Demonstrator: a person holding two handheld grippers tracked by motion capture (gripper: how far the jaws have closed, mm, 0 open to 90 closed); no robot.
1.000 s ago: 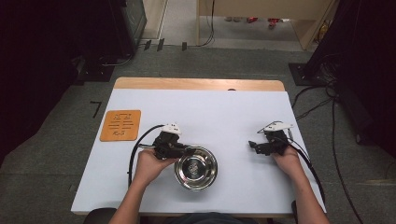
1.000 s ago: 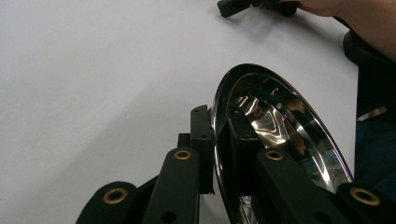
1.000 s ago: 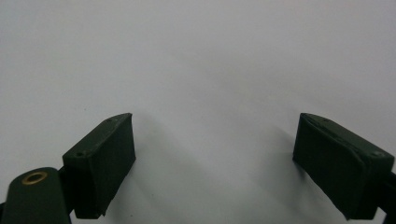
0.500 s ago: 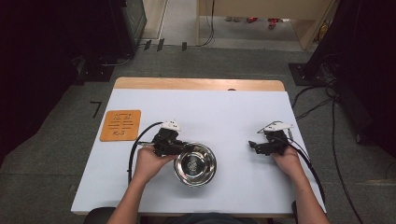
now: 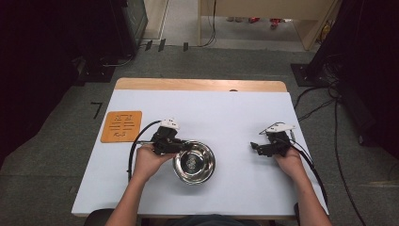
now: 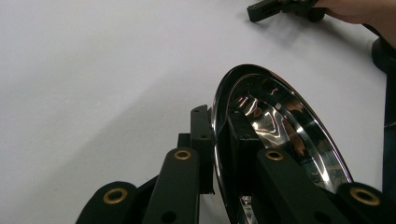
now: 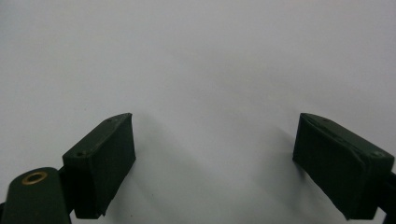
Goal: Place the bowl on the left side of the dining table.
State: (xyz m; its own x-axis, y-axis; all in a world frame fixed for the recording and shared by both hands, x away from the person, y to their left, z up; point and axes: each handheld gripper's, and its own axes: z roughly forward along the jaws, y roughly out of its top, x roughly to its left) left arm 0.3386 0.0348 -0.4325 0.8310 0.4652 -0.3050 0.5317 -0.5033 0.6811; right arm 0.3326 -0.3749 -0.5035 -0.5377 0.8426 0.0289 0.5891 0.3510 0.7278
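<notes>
A shiny steel bowl (image 5: 194, 162) sits near the front middle of the white table (image 5: 226, 108). My left gripper (image 5: 181, 147) is shut on the bowl's left rim. In the left gripper view the rim of the bowl (image 6: 280, 126) runs between the two jaws of the left gripper (image 6: 217, 135), one jaw outside the wall and one inside. My right gripper (image 5: 254, 147) rests low over the table to the right of the bowl, pointing left. Its jaws stand wide apart in the right gripper view, with only bare tabletop between them at the right gripper (image 7: 215, 154).
An orange mat (image 5: 121, 126) with cut-out slots lies at the table's left side. A wooden strip (image 5: 197, 84) runs along the far edge. Black cables trail from both grippers toward the front. The other gripper (image 6: 261, 9) shows far off in the left gripper view.
The left gripper and the bowl have shifted slightly away from the person and to the left. The right gripper has stayed put.
</notes>
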